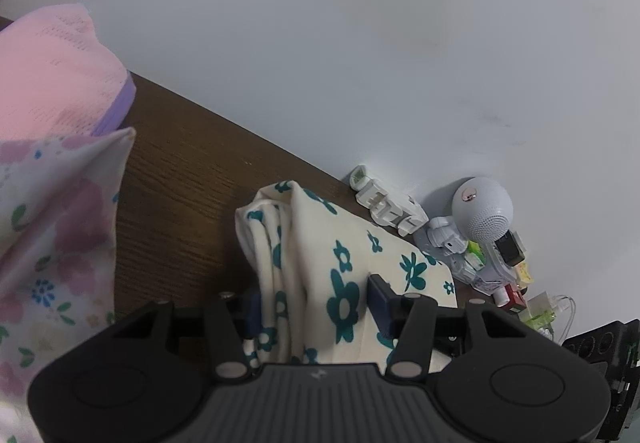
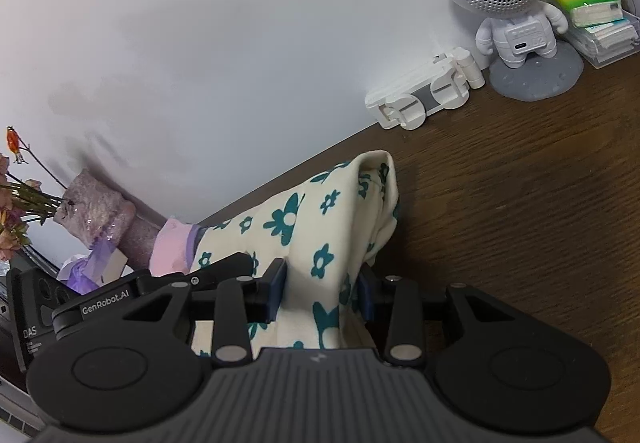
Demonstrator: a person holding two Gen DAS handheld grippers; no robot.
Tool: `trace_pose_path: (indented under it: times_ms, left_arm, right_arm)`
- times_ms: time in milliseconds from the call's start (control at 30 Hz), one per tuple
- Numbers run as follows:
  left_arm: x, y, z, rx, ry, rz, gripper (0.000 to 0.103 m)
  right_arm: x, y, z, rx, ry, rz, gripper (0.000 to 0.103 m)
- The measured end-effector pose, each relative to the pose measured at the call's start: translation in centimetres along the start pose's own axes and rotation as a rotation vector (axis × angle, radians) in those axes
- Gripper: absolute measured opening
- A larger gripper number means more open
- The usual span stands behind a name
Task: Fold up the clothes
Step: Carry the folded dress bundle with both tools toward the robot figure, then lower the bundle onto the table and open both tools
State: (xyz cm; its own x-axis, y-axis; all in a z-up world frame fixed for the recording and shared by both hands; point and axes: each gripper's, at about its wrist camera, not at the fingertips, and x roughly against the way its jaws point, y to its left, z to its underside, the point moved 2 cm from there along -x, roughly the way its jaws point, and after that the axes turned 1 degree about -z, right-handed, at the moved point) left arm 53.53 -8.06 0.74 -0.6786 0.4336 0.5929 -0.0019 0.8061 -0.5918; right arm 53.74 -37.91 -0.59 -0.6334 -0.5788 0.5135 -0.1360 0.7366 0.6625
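A cream garment with teal flowers (image 1: 320, 243) is held up over the brown wooden table (image 1: 180, 195). My left gripper (image 1: 316, 303) is shut on a bunched edge of it. My right gripper (image 2: 322, 289) is shut on another part of the same garment (image 2: 320, 219), whose folded corner rises in front of the fingers. The left gripper's body (image 2: 100, 299) shows at the left of the right wrist view. The cloth below the fingers is hidden.
A pink and purple folded pile (image 1: 52, 79) and a pastel floral cloth (image 1: 48, 227) lie at the left. An astronaut speaker (image 2: 516, 3), a white folding stand (image 2: 428, 95), tissue packs (image 2: 588, 11) and a vase of dried flowers (image 2: 100, 215) stand along the white wall (image 2: 200, 43).
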Motion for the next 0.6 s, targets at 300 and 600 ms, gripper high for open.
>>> trace_pose_path:
  times_ms: [300, 600]
  left_arm:
    - [2.6, -0.4, 0.2, -0.046, -0.059, -0.028, 0.096]
    - [9.9, -1.4, 3.6, -0.218, -0.195, -0.049, 0.103]
  right_arm:
    - [1.6, 0.8, -0.1, 0.051, -0.05, 0.03, 0.085]
    - [6.4, 3.4, 2.3, 0.19, -0.16, 0.059, 0.103]
